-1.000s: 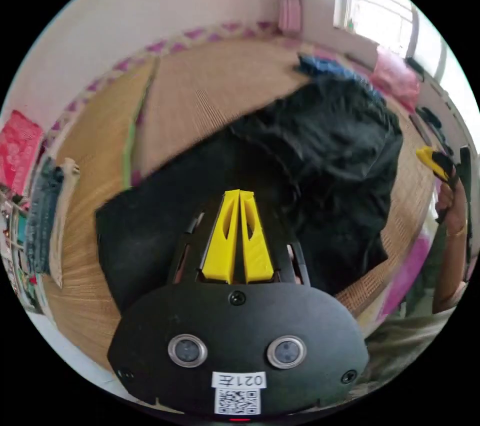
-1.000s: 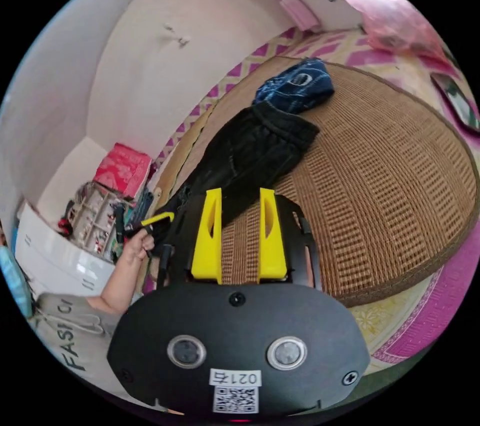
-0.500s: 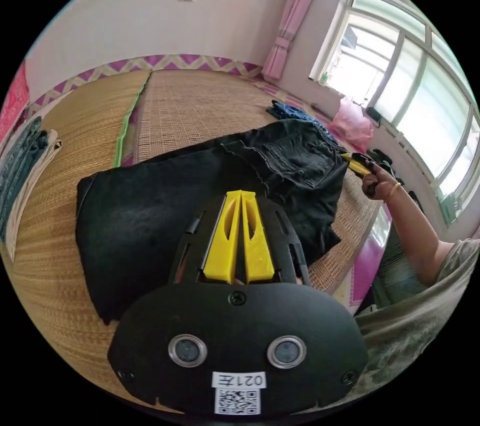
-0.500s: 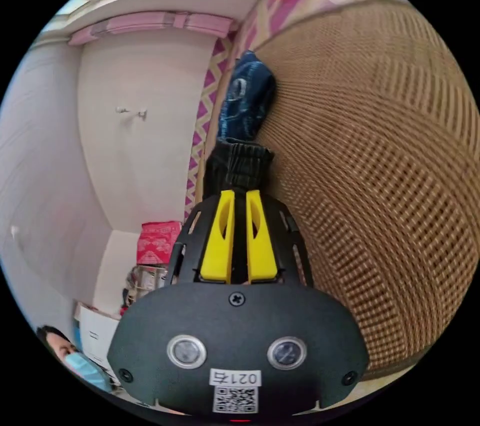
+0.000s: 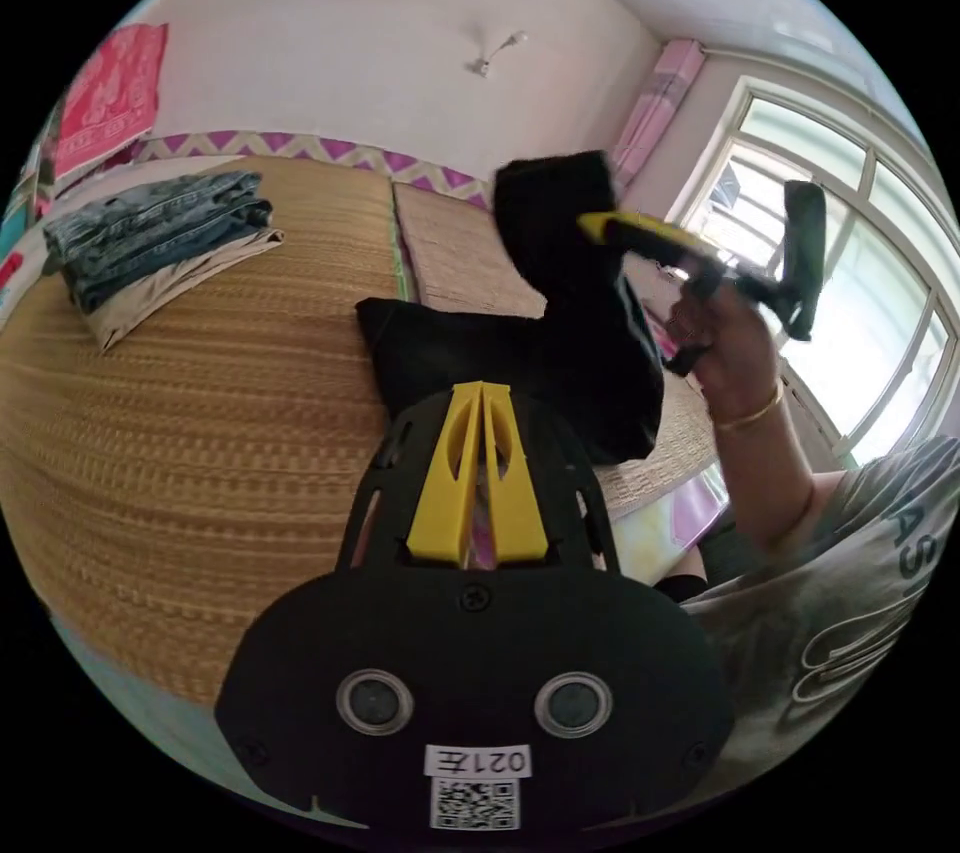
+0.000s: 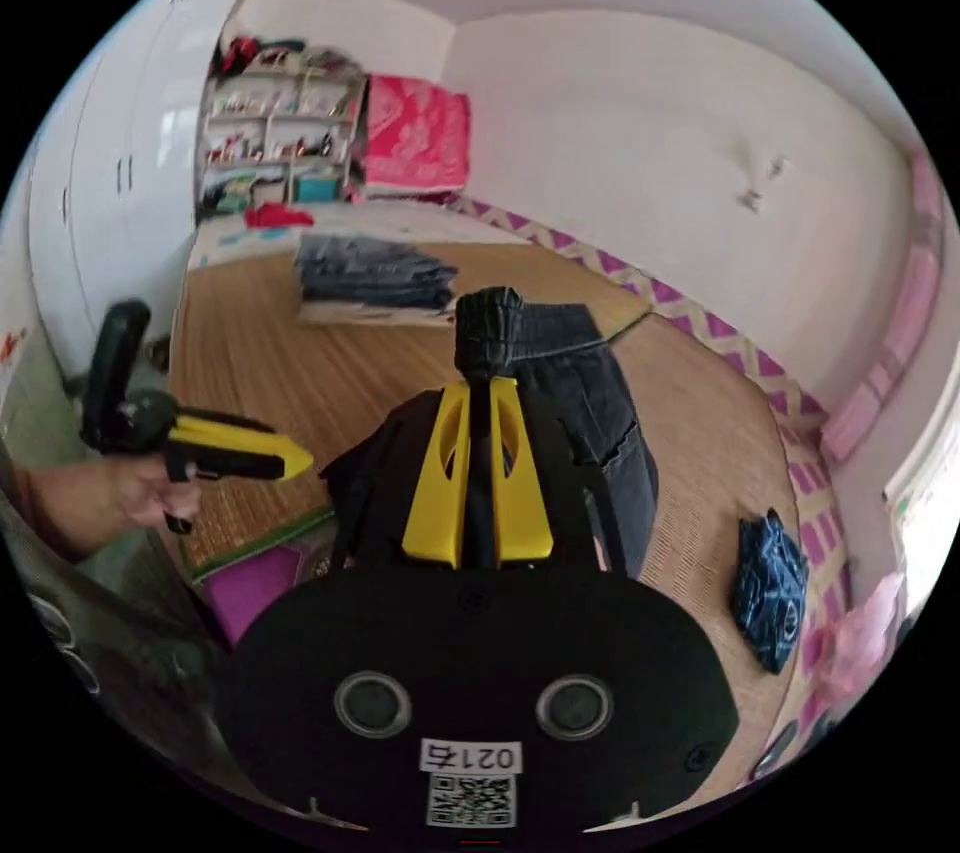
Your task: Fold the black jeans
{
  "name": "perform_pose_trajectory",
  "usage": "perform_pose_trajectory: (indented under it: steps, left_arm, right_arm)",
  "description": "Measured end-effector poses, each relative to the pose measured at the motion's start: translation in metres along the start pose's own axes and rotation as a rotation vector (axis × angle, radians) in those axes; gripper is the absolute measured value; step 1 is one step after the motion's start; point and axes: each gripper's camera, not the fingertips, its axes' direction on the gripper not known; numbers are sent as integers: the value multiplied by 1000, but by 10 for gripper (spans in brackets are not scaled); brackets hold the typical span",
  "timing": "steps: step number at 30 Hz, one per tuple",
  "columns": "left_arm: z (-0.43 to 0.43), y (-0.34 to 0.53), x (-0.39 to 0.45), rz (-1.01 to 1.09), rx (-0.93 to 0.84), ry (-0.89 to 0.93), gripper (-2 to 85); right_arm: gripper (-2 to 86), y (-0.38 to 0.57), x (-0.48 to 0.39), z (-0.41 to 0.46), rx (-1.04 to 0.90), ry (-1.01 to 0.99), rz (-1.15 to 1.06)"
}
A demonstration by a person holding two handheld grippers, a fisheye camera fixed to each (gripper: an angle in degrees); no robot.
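The black jeans (image 5: 450,353) lie partly on the woven mat (image 5: 180,413), with their waistband end raised in the air. My right gripper (image 6: 490,385) is shut on that waistband (image 6: 490,328); the rest of the jeans (image 6: 600,433) drapes down behind it. In the left gripper view the right gripper (image 5: 592,226) is held high in a hand, black cloth hanging from it. My left gripper (image 5: 481,388) is shut with nothing between its jaws, just in front of the jeans. It appears at the left of the right gripper view as the left gripper (image 6: 298,466), off the cloth.
A stack of folded jeans (image 5: 150,223) sits far back on the mat, the same stack (image 6: 375,278) lying beyond the waistband. A crumpled blue garment (image 6: 770,583) lies near the mat's edge. Shelves (image 6: 270,133), a red box (image 5: 110,93) and a window (image 5: 850,293) ring the room.
My right gripper has gone from open to shut on the waistband and lifted it off the mat. My left gripper has drawn back from the jeans. Both cameras swung a lot.
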Motion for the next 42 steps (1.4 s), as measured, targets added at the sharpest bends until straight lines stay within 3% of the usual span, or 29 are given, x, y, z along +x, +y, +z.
perform_pose_trajectory:
  steps: [3, 9, 13, 17, 20, 23, 24, 27, 30, 32, 35, 39, 42]
  left_arm:
    - [-44, 38, -62, -64, -6, -24, -10]
    - [-107, 99, -152, -143, -4, -12, -10]
    - [-114, 106, -167, -123, 51, 56, -10]
    - [-94, 82, -157, -33, 112, 183, -10]
    - [-31, 60, -162, -4, 13, 165, -10]
    - [76, 84, -208, -60, -303, -22, -9]
    - [80, 104, -228, -87, -275, 31, -9]
    - [81, 144, -267, -187, -258, 139, -9]
    - [84, 176, -277, -203, -246, 143, -9]
    - [87, 193, -277, -194, -246, 129, -9]
    - [91, 219, -276, -177, -248, 105, -9]
    - [97, 256, -289, -204, -241, 135, -9]
    - [102, 279, -293, -210, -239, 143, -9]
  right_arm:
    - [11, 10, -79, 91, -215, 2, -162]
    - [9, 0, -108, 62, -100, 122, -151]
    - [11, 9, -132, 116, -231, 31, -217]
    - [18, 9, -124, 119, -194, 12, -153]
    - [29, 11, -97, 123, -198, -122, -48]
    - [21, 16, -56, 106, -242, -336, 38]
    - [12, 22, -33, 90, -235, -378, 85]
    - [-1, 63, 36, 32, -83, -175, 294]
    - [-5, 120, 90, 41, -197, 13, 467]
    - [-6, 156, 106, 81, -360, -28, 473]
    - [-6, 156, 128, 73, -395, -63, 493]
    - [-7, 122, 162, 33, -107, -25, 505]
    - [-7, 108, 199, 102, -272, -115, 482]
